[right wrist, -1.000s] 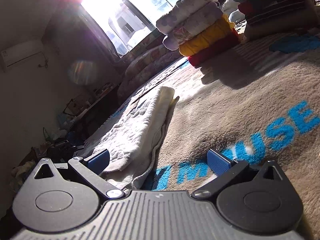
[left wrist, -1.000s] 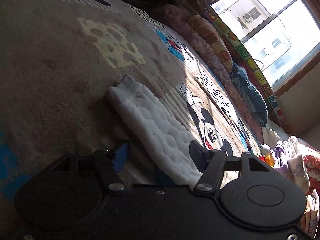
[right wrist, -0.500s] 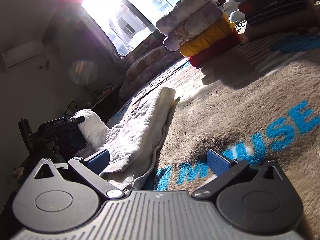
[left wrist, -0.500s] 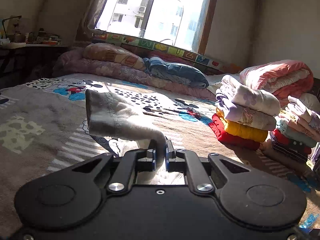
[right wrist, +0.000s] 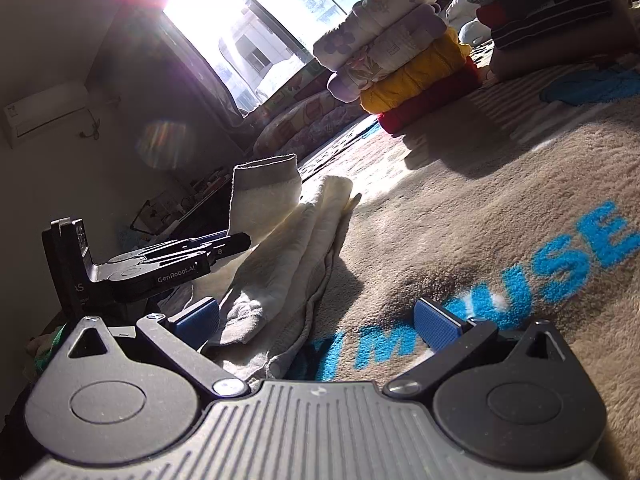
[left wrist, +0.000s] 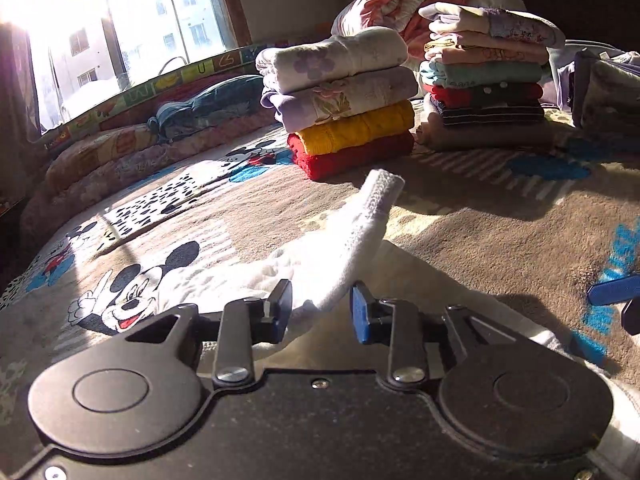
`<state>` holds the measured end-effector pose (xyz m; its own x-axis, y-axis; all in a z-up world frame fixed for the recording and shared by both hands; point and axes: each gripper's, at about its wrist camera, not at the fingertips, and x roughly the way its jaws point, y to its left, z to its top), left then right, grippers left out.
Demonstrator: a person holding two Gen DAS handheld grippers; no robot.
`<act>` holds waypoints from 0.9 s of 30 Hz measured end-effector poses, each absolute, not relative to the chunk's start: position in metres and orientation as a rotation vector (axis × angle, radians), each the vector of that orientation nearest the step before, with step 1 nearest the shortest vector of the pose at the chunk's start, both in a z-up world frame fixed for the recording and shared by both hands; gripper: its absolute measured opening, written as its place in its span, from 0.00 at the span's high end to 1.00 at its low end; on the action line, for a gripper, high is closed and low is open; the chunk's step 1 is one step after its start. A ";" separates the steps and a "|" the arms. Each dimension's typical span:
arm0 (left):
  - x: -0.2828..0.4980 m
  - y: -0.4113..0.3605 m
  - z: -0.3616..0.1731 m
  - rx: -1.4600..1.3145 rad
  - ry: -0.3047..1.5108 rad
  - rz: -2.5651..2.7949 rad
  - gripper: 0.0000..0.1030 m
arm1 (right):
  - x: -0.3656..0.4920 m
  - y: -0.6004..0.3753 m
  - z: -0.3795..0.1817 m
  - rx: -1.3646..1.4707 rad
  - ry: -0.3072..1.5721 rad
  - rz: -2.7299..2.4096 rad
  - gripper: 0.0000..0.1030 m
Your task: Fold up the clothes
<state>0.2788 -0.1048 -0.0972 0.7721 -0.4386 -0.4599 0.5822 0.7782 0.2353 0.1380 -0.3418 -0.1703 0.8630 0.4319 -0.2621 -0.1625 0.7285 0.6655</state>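
a white quilted garment [left wrist: 352,240] lies lengthwise on a bed covered by a tan cartoon-mouse blanket [left wrist: 480,232], one cuffed end lifted off the blanket and standing up in front of the left gripper [left wrist: 320,308]. its jaws stand partly apart, the cloth between the blue pads but no longer pinched. seen from the right wrist, the left gripper [right wrist: 224,246] hovers beside the raised cuff of the garment [right wrist: 280,248], whose folded length runs toward the camera. the right gripper [right wrist: 316,320] rests low on the blanket [right wrist: 500,208], jaws wide and empty, its left pad just beside the garment's near end. two stacks of folded clothes [left wrist: 348,100] sit further back on the bed, near a bright window [left wrist: 120,32].
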 end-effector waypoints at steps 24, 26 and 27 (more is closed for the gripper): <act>0.160 0.037 -0.119 0.025 0.575 -0.255 0.37 | 0.254 -0.308 -0.132 0.967 0.592 0.212 0.16; 0.165 0.049 -0.125 -0.024 0.598 -0.262 0.37 | 0.261 -0.307 -0.132 0.964 0.600 0.175 0.19; 0.167 0.054 -0.128 -0.049 0.610 -0.266 0.37 | 0.265 -0.306 -0.133 0.963 0.599 0.172 0.21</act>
